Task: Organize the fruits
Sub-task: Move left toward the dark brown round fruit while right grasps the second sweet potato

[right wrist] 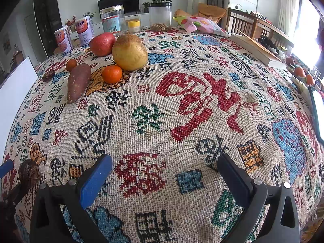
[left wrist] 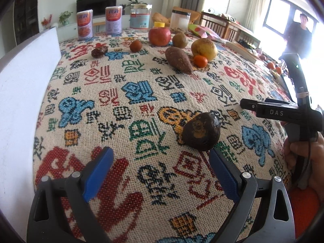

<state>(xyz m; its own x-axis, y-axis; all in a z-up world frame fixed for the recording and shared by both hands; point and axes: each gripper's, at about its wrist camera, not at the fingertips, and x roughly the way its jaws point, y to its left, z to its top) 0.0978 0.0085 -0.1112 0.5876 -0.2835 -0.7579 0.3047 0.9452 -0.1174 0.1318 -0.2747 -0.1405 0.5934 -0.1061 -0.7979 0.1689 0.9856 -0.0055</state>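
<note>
Dark fruit lies loose near the table's front edge, both grippers empty.

The dark brown fruit (left wrist: 200, 130) rests on the patterned tablecloth (left wrist: 141, 93), just ahead of the left gripper (left wrist: 161, 158), whose blue-padded fingers are spread wide and hold nothing. The right gripper (right wrist: 165, 165) is equally wide and empty. Toward the far edge lie a sweet potato (left wrist: 178, 60), tangerine (left wrist: 200, 61), pear (left wrist: 204, 49) and red apple (left wrist: 159, 36).
</note>
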